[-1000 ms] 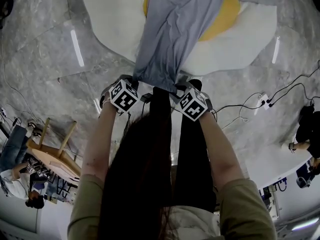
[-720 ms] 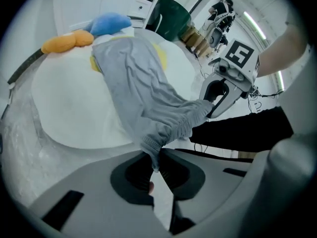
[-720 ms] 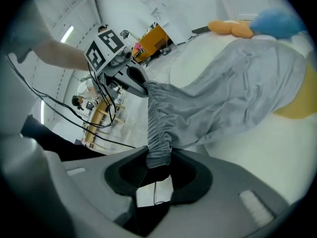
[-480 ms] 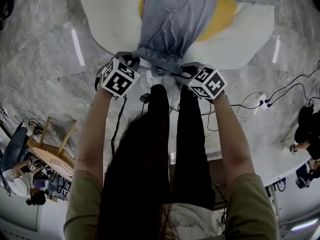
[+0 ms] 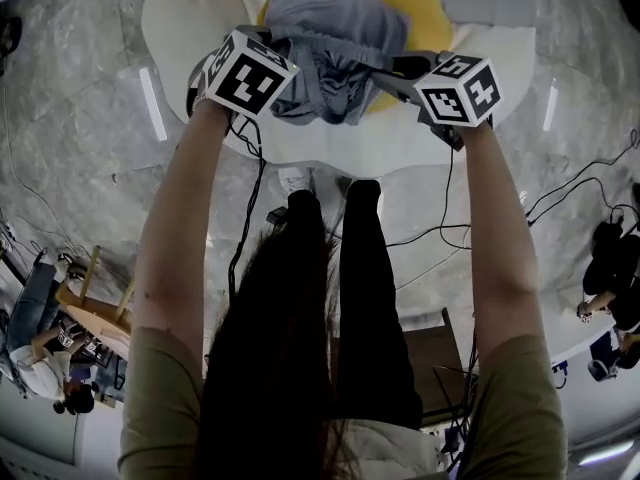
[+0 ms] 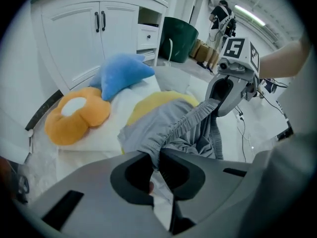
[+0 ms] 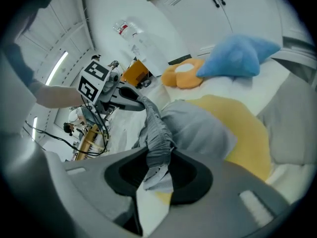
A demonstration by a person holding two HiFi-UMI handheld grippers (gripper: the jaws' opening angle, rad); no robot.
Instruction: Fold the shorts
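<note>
The grey shorts [image 5: 335,53] lie bunched on the yellow middle of a white egg-shaped cushion [image 5: 330,148]. My left gripper [image 5: 276,40] is shut on one end of the elastic waistband [image 6: 173,128], lifted over the rest of the cloth. At the other end my right gripper [image 5: 402,68] is shut on the same waistband [image 7: 157,133]. The band hangs stretched between the two grippers. In the left gripper view the right gripper [image 6: 225,90] shows ahead; in the right gripper view the left gripper [image 7: 116,94] does. The lower layer of the shorts [image 7: 203,128] lies flat on the yellow part.
A blue star cushion [image 6: 124,73] and an orange flower cushion [image 6: 74,115] lie behind the egg cushion, before a white cabinet [image 6: 94,33]. A green bin [image 6: 178,31] stands further back. Cables [image 5: 440,238] run over the marble floor; a wooden stool [image 5: 100,308] stands left.
Both grippers have carried the waistband forward, from the cushion's near edge to over its yellow middle. The shorts, stretched long before, now lie doubled and bunched.
</note>
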